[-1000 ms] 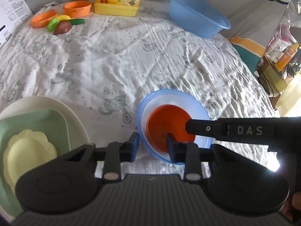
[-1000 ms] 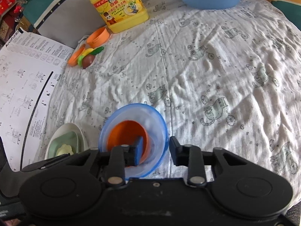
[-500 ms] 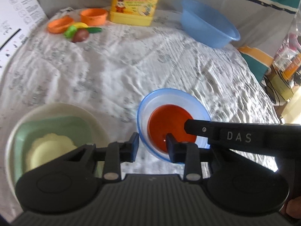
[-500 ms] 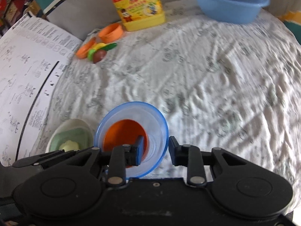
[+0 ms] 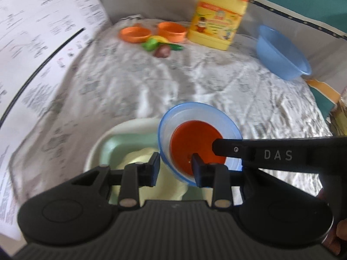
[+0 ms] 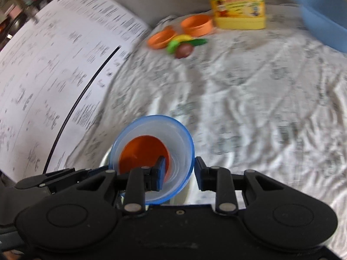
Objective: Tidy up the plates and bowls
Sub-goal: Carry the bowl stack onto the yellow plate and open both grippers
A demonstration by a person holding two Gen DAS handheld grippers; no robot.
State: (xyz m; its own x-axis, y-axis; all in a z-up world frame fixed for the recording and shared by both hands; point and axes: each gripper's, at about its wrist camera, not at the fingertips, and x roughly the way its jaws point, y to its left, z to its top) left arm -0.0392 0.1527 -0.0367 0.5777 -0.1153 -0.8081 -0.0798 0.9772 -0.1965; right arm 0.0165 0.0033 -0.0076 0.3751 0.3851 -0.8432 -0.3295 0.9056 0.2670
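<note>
A blue-rimmed clear bowl [image 5: 184, 119] with an orange bowl [image 5: 193, 140] nested inside is held by both grippers. My left gripper [image 5: 174, 166] is shut on its near rim, one finger inside, one outside. My right gripper [image 6: 179, 173] is shut on the bowl's rim [image 6: 151, 130] the same way; its finger [image 5: 249, 151] shows in the left wrist view. The bowls hang over the right edge of a stack: a cream plate [image 5: 121, 130], a green square dish [image 5: 121, 147] and a pale yellow scalloped plate [image 5: 138, 156].
At the back of the cloth-covered table [image 5: 195, 82] stand a yellow detergent jug [image 5: 216, 26], two small orange bowls [image 5: 171, 29], toy vegetables [image 5: 160, 47] and a blue basin [image 5: 279, 54]. A printed paper sheet [image 5: 43, 54] lies along the left.
Both grippers have carried the nested bowls leftward, from over bare cloth to partly over the plate stack. The views are blurred by the motion.
</note>
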